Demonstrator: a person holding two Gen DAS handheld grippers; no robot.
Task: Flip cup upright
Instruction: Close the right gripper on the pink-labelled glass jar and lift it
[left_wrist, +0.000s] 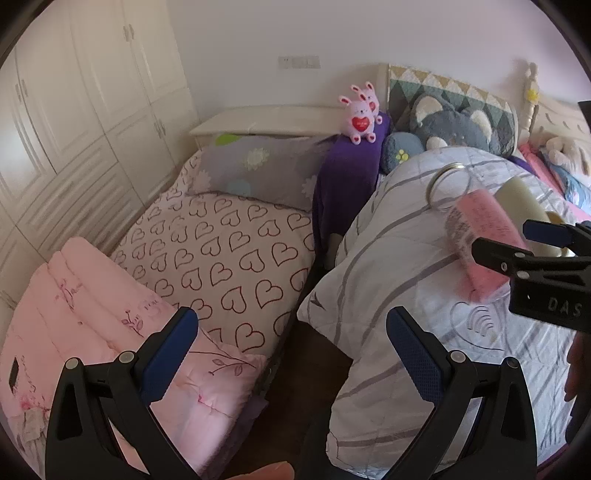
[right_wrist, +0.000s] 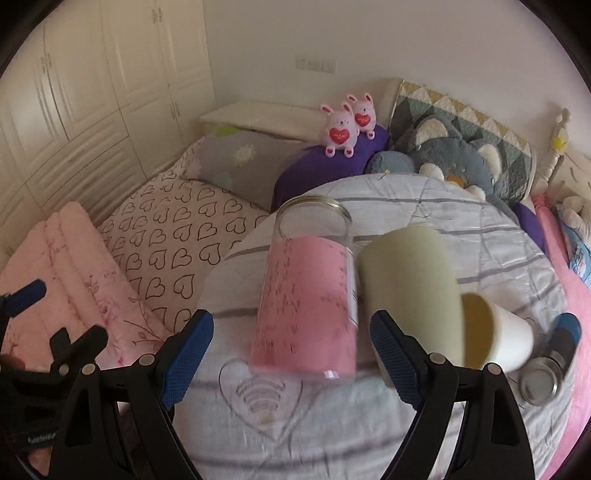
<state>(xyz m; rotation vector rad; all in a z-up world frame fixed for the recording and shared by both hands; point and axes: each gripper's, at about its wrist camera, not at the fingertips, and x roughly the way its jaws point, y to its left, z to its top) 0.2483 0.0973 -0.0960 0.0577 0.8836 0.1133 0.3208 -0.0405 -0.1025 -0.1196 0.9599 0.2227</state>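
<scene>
A clear glass cup with a pink printed sleeve (right_wrist: 310, 291) lies on its side on the white quilt (right_wrist: 295, 424), mouth pointing away; it also shows in the left wrist view (left_wrist: 480, 240). My right gripper (right_wrist: 291, 354) is open, its blue-padded fingers either side of the cup's base, not touching. A cream cup (right_wrist: 413, 280) lies right beside it, and a white cup with a yellow inside (right_wrist: 495, 332) lies further right. My left gripper (left_wrist: 291, 354) is open and empty, over the gap between the two beds.
A steel bottle with a blue top (right_wrist: 550, 358) lies at the quilt's right. Heart-print bedding (left_wrist: 229, 251) and a folded pink quilt (left_wrist: 92, 314) lie to the left. Plush toys (right_wrist: 343, 129) and pillows sit at the headboard. White wardrobes (left_wrist: 74, 110) line the left wall.
</scene>
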